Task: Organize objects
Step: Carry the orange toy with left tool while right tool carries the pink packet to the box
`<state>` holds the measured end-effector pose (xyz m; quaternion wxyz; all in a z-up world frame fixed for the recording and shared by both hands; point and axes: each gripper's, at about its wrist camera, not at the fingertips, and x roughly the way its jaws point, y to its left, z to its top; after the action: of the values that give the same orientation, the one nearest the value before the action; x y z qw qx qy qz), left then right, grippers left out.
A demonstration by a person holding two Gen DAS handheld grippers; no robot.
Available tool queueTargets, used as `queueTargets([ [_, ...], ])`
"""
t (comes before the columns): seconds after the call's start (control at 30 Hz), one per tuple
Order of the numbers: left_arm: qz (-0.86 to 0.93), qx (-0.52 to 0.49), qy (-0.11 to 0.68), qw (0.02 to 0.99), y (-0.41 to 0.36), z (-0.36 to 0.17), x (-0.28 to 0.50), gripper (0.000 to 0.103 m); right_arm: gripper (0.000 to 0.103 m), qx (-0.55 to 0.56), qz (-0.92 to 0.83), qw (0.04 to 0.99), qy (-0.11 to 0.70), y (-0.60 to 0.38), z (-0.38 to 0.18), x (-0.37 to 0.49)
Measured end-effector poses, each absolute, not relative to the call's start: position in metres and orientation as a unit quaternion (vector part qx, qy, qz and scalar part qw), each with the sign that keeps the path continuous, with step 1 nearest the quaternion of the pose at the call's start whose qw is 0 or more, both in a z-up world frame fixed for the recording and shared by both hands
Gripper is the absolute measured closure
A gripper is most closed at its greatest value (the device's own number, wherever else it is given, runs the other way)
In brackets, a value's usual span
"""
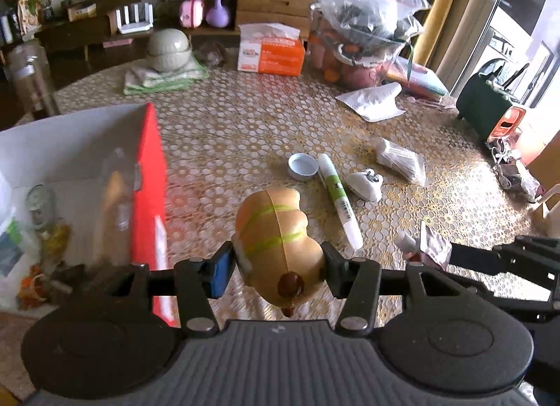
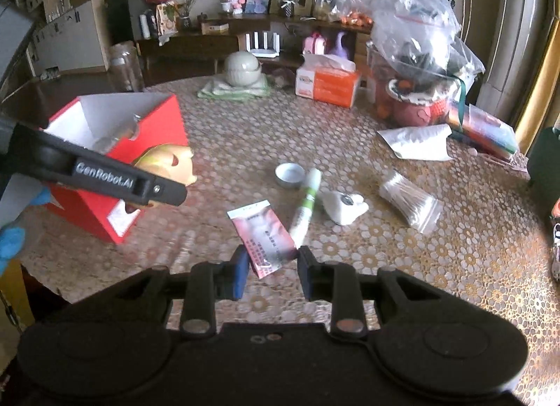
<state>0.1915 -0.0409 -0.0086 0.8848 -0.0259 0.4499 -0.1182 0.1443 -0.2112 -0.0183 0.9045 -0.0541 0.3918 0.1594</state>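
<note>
A tan, soft-looking plastic toy with yellow-green stripes and a dark red spot (image 1: 276,241) is clamped between the pads of the left gripper (image 1: 276,266), lifted above the table just beside the open red cardboard box with a white inside (image 1: 150,175). The box already contains a clear bottle and some small items that are too blurred to name. The right gripper (image 2: 269,268) has its jaws closed on a flat pink and white sachet with printed text (image 2: 264,236), held by its lower end off the table. Beyond the two grippers, on the round table covered with a gold and white lace-pattern cloth (image 1: 245,126), lie a small round white lid (image 1: 301,166), a white and green tube-shaped pen (image 1: 337,196), a small white pouch-like object (image 1: 364,184) and a clear bag of cotton swabs (image 1: 399,159), near one another. Farther back stand an orange and white tissue box (image 1: 271,52) and a large clear plastic bag of mixed things (image 1: 367,7).
</note>
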Motion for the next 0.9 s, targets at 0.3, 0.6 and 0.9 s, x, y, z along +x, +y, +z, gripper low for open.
queueTargets([
  [0.3, -0.107, -0.027, 0.43, 0.896, 0.0, 0.013, 0.158, 0.051, 0.074, -0.043, 0.18, 0.905, 0.384, -0.177, 0.004, 0.128],
  [0.6, -0.1, -0.037, 0.409, 0.906, 0.047, 0.025, 0.14, 0.061, 0.074, -0.059, 0.206, 0.904, 0.369, -0.131, 0.017, 0.126],
  [0.9, -0.113, -0.033, 0.427, 0.897, 0.074, 0.01, 0.134, 0.059, 0.074, -0.073, 0.204, 0.905, 0.367, -0.11, 0.014, 0.135],
])
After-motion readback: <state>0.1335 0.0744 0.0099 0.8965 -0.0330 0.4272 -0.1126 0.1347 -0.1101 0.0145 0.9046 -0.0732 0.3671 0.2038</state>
